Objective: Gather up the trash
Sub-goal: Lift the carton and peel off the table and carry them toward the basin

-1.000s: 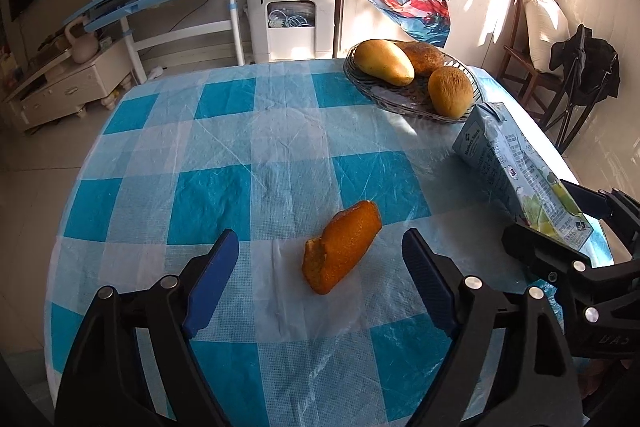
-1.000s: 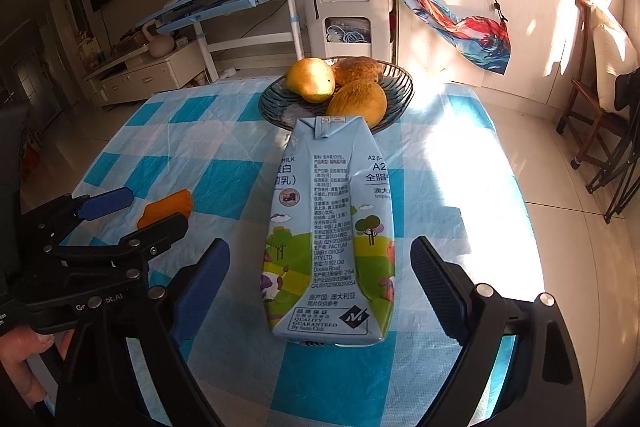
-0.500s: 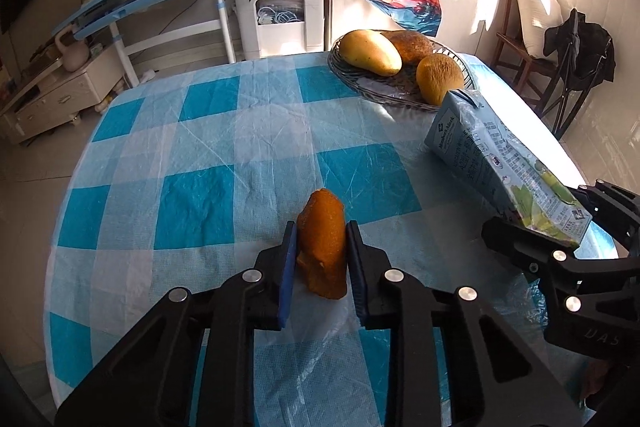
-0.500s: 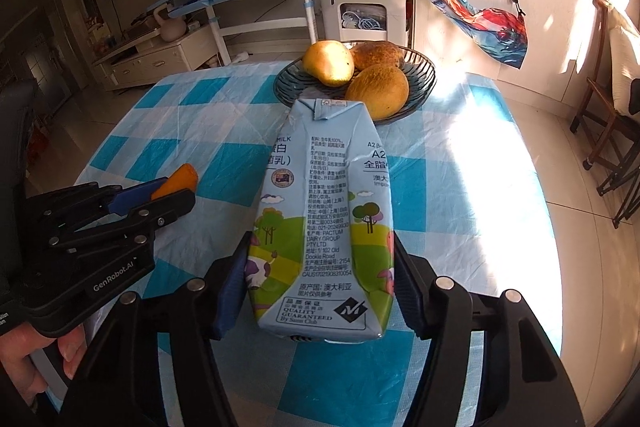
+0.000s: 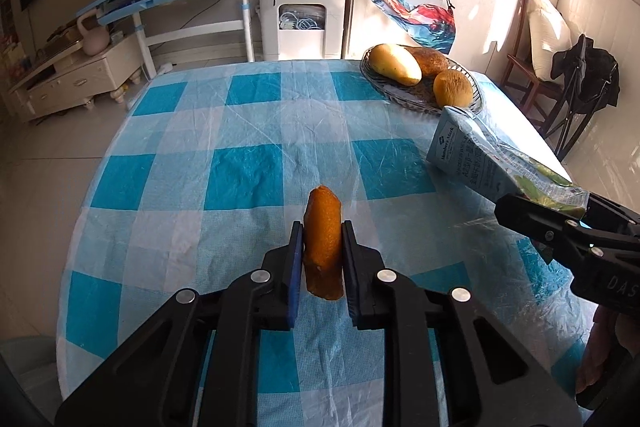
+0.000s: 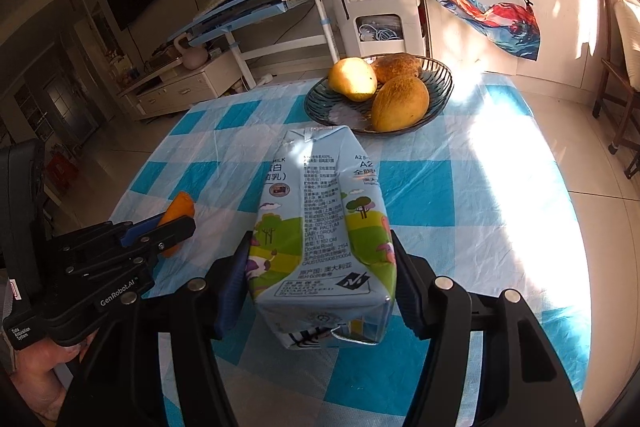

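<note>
1. The orange peel is a thick, curled strip, deep orange with a rough, grainy skin, blunt at the far end and ragged at the near one. It sits pinched between the blue pads of the left gripper, whose jaws are closing the last little way onto it, drawn in narrow with the peel filling the gap.

2. The milk carton is pale blue with a green meadow, trees and a cow printed low on its sides and blocks of small print up the middle. Its walls are dented and its near base is crumpled. The right gripper clamps it near the base, jaws about half-way apart and pressed against both sides.

3. Both pieces are above the near part of the table, which is covered in a blue-and-white checked cloth. The peel is near the middle, the carton toward the right edge.

4. A dark ribbed bowl stands at the far side of the table. It holds three mangoes: one yellow, one golden, one brownish and speckled.

5. The peel's long axis runs away from the left wrist camera, its far end tipped up. The carton's long axis points toward the bowl, its folded top close to the bowl's rim in the right wrist view.
</note>
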`<state>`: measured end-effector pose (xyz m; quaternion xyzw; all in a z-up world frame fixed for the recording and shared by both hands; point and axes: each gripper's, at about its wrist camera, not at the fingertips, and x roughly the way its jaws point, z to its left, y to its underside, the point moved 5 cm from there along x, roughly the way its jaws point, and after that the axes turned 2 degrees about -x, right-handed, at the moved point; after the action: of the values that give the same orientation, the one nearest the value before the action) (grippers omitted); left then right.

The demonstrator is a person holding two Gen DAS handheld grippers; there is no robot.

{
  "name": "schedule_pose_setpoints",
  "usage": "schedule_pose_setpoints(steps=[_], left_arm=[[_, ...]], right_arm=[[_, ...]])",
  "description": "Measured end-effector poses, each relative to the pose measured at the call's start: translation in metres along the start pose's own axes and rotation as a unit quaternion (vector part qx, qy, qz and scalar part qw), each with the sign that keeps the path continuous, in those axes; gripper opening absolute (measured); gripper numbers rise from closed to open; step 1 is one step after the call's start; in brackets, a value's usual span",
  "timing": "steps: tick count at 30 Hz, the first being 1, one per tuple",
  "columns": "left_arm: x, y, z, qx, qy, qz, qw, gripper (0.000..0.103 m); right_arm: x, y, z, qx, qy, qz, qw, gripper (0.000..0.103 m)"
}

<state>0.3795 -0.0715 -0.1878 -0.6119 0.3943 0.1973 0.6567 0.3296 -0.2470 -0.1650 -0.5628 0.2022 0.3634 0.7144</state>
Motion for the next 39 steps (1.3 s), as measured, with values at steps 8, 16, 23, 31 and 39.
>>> schedule_pose_setpoints(steps=[8,16,23,31,39], left_arm=[[-0.023,0.009,0.003,-0.004,0.001,-0.007,1.0000,0.018],[-0.041,0.014,-0.002,-0.004,0.004,-0.013,0.9999,0.018],[-0.058,0.019,-0.009,-0.002,0.010,-0.019,0.9998,0.018],[-0.080,0.025,-0.011,-0.004,0.015,-0.025,0.9996,0.018],[-0.095,0.034,-0.014,-0.001,0.015,-0.027,0.9995,0.018]], right_arm=[[-0.018,0.007,0.010,0.015,-0.028,-0.020,0.999,0.061],[-0.037,0.011,0.015,0.021,-0.039,-0.037,0.998,0.061],[-0.052,0.014,0.019,0.027,-0.048,-0.055,0.997,0.061],[-0.066,0.028,0.023,0.037,-0.057,-0.067,0.995,0.061],[-0.072,0.035,0.025,0.044,-0.062,-0.070,0.995,0.061]])
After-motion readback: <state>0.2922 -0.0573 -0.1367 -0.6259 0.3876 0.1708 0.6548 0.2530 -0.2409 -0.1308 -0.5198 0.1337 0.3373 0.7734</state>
